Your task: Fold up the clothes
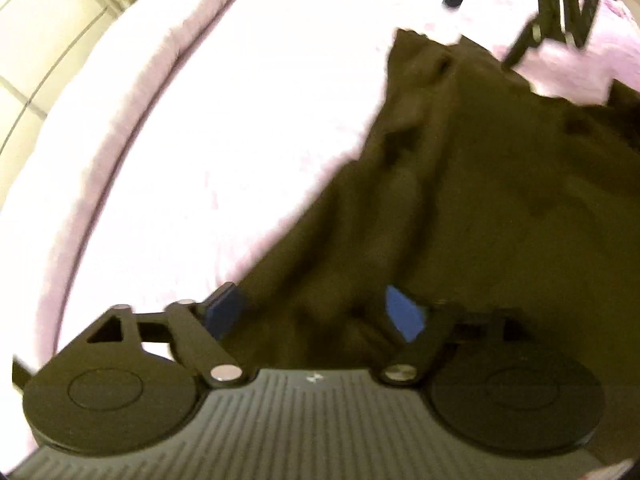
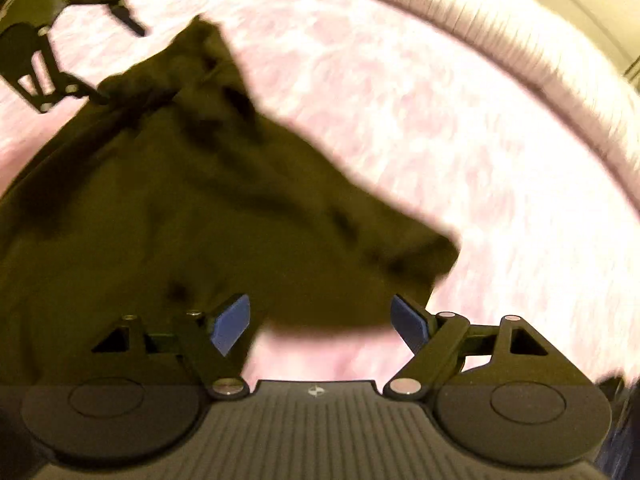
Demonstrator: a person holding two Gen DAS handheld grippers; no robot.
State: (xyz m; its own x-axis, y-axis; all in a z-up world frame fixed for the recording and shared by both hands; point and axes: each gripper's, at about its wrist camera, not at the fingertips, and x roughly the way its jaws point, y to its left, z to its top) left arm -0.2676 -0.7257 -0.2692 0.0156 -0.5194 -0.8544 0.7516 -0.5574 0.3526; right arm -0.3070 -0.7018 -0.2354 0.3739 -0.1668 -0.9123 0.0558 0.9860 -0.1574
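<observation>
Dark olive-brown cloth, one garment [image 1: 460, 200], lies rumpled on the pale pink bed cover [image 1: 240, 120], and that is the only piece of clothing I can count in either view. Both pictures are smeared with motion blur, so the fine folds are hard to read.

Two tools here. My left tool [image 1: 316, 312] hangs over the garment with its two blue pads spread wide; cloth lies under the gap, but I see nothing pinched between the pads. One blue pad [image 1: 404, 312] shows clearly against the dark fabric, the other sits at the garment's edge, where cloth meets pink cover.

My right tool [image 2: 320, 320] is spread wide as well, two blue pads far apart, empty. Its left pad [image 2: 232, 324] sits over the garment's lower edge, and the right pad over bare pink cover. Between them I see the hem and pink cover below it.

From the left wrist view the right tool shows at the top right, beyond the far edge of the garment. From the right wrist view the left tool [image 2: 116, 36] shows at the top left, close to the garment's far corner.

A pale tiled floor [image 1: 36, 40] runs past the bed's rounded edge.
</observation>
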